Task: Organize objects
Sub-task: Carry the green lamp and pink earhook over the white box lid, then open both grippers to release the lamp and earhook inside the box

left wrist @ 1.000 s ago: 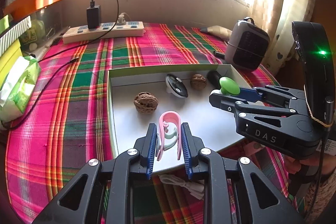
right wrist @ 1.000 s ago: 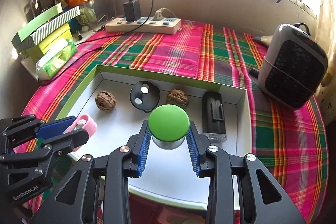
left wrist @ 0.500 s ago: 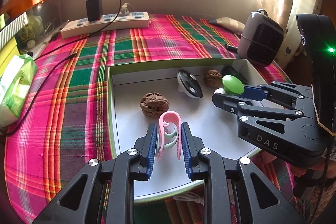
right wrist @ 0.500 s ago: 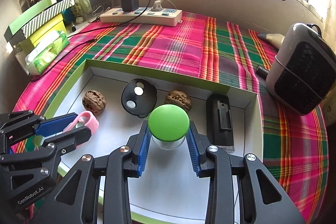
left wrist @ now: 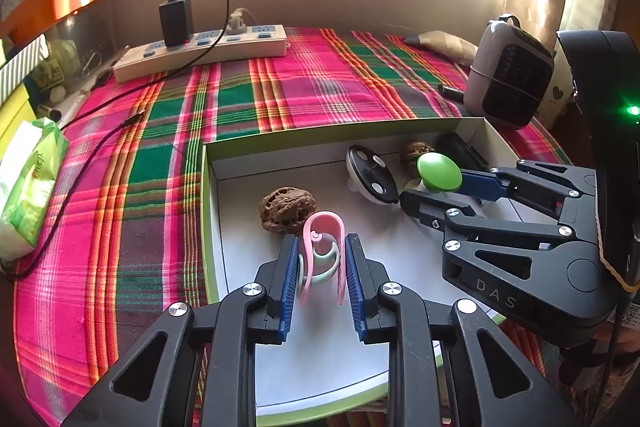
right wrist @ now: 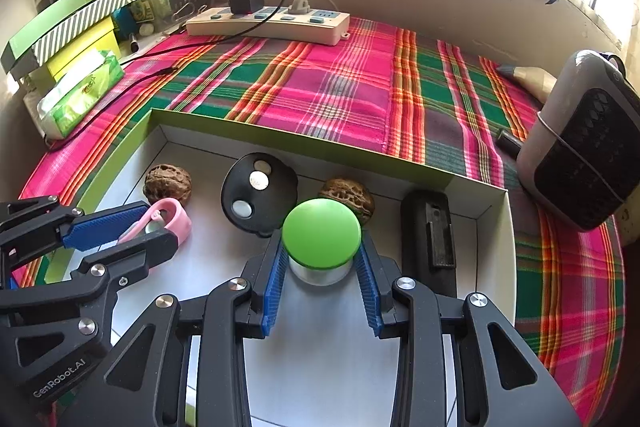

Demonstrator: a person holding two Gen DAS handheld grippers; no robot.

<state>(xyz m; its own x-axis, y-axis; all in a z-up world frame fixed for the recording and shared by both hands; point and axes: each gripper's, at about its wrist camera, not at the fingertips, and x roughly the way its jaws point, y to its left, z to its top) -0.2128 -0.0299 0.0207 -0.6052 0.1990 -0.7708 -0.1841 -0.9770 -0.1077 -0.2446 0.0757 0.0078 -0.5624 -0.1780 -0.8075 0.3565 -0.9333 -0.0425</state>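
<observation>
A shallow white tray with a green rim lies on the plaid cloth. My left gripper is shut on a pink clip over the tray's left part, just in front of a walnut. My right gripper is shut on a green-capped jar over the tray's middle. Inside the tray also lie a black disc with silver dots, a second walnut and a black clip-like block.
A white power strip with a black charger lies at the back. A grey heater stands at the right. A green tissue pack and boxes line the left. A black cable crosses the cloth.
Both grippers have moved forward over the tray with their objects still held. The pink clip now sits close to the left walnut, and the green jar nearer the black disc.
</observation>
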